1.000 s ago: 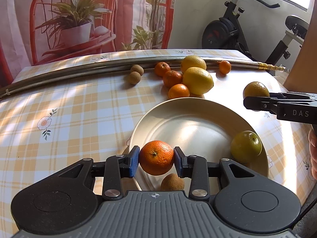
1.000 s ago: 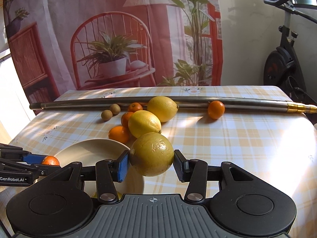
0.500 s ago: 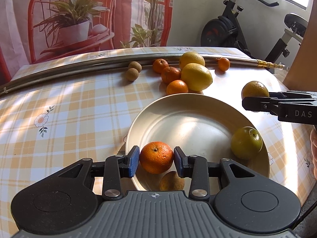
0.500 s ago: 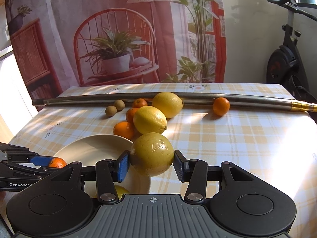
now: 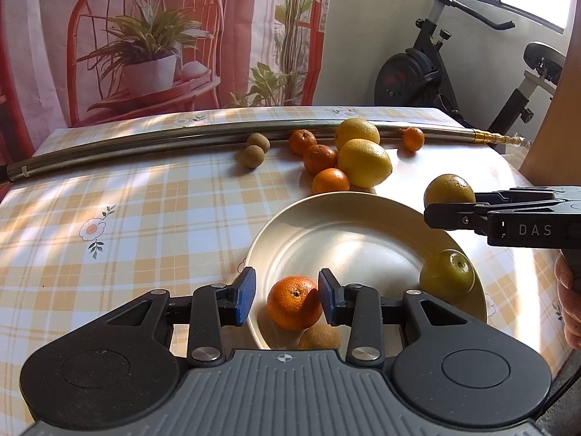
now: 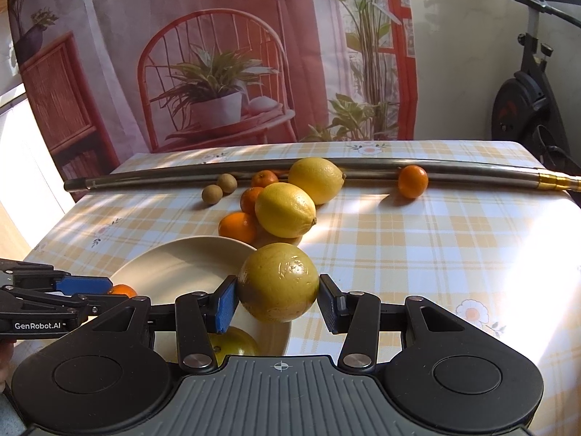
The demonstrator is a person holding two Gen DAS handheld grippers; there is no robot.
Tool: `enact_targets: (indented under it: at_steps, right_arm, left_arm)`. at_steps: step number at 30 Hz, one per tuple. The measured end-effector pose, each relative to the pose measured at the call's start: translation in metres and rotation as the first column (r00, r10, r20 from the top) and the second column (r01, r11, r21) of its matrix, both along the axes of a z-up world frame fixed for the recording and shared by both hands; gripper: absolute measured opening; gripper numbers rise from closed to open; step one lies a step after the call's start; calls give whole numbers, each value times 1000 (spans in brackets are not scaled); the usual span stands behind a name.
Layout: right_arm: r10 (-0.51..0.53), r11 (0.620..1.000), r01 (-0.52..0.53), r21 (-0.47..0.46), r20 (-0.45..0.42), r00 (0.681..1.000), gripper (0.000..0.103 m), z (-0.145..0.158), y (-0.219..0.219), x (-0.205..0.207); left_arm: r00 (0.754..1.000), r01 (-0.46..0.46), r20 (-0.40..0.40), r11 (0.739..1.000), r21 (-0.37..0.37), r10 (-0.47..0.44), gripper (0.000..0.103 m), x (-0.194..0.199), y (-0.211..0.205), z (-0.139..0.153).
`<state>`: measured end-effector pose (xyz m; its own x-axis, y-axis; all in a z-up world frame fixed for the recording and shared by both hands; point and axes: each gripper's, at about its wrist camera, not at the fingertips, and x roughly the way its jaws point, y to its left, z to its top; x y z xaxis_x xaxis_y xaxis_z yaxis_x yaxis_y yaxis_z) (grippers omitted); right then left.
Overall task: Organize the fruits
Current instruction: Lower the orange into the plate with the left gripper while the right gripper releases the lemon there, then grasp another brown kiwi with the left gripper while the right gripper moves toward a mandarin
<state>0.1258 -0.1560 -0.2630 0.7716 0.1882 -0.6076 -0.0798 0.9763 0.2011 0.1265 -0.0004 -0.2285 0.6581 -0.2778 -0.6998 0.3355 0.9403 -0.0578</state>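
Fruits are split between the table and the cream plate [image 5: 363,203]. In the left wrist view the plate fills the lower centre, with an orange mandarin [image 5: 294,302] resting on its near part, a small brown fruit [image 5: 319,338] just below it and a greenish citrus [image 5: 447,276] at the plate's right rim.

The left gripper [image 5: 287,296] stands with its blue pads apart. The mandarin sits between them, close to the right-hand pad with a clear gap on the left, so it looks let go and not pinched.

The right gripper [image 6: 277,303] is clamped on a large yellow-green citrus [image 6: 277,281], pads pressing its two sides at about the widest girth. It hangs over the plate's right edge in the right wrist view, and it also shows at the right of the left wrist view, above the plate.

This fruit looks firm, fairly heavy and smooth, with a glossy rind that could slide. A hold across the middle, as here, seems safest. Being round, it will likely roll once set down, so a low release toward the plate's hollow would suit it.

More fruit lies at the upper centre: two lemons [image 5: 365,162], several mandarins [image 5: 319,159] and two brown fruits [image 5: 257,149], all near a long metal pole [image 5: 145,143]. One mandarin [image 6: 413,181] sits apart to the right.
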Motion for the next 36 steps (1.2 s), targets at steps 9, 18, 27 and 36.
enact_targets:
  at_steps: [9,18,27,36]
  right_arm:
    - [66,998,-66,0,-59,996,43,-9,22,17]
    - [63,998,-64,-8,-111,992,43,-18,26,21]
    - [66,998,-68,-16,-131,989,44,-22,31,24]
    - [57,998,-60,-17,-129,990,43,-21,30,23]
  left_arm:
    - [1000,-11,21,1000,-11,11,40,2,4,3]
    - [1000,-12,22,1000,-26,13,40,1,6,3]
    - [1000,-23,13,999,-35,24,40,2,9,2]
    - [999,-29,13,999,-41,30,40,3,11,3]
